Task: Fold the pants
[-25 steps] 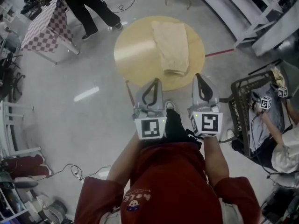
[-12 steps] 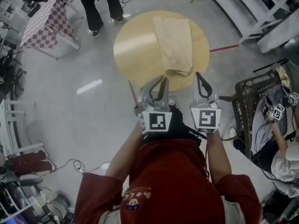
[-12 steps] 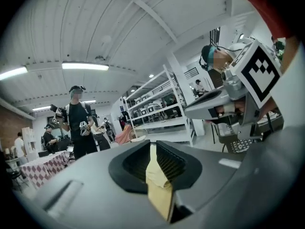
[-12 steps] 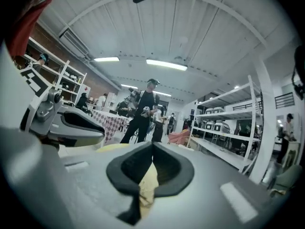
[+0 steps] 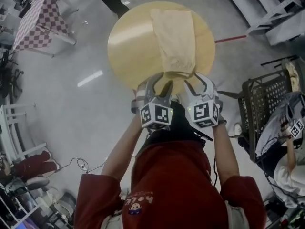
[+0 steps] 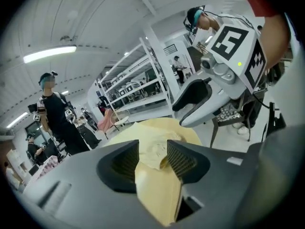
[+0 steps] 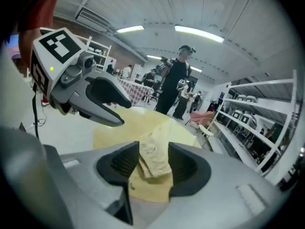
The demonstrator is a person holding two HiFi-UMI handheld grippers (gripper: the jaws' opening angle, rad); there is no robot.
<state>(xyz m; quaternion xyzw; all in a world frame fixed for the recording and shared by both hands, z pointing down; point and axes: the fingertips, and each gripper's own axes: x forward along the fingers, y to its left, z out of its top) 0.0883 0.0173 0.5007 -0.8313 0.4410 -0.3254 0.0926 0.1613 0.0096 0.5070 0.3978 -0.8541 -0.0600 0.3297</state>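
Observation:
Beige pants (image 5: 176, 35) lie lengthwise on a round yellow table (image 5: 131, 44), their near end by the table's near edge. My left gripper (image 5: 159, 86) and right gripper (image 5: 197, 84) hover side by side over that edge, just short of the near end. Both have just been opening their jaws and stand open, with nothing between the pads. In the left gripper view the pants (image 6: 155, 149) show through the gap of the left gripper (image 6: 152, 157), and the right gripper (image 6: 202, 99) hangs at the upper right. In the right gripper view the pants (image 7: 153, 151) lie beyond the right gripper (image 7: 153, 165).
A black wire cart (image 5: 259, 106) stands to the right of the table, with a seated person (image 5: 290, 175) beside it. A checkered table (image 5: 35, 18) is at the far left. Another person (image 7: 176, 87) stands beyond the round table, and white shelves (image 7: 259, 123) line the right wall.
Both grippers have come down and forward to the table's near edge. Their jaws, shut a second ago, now stand apart. The round table sits closer in the head view.

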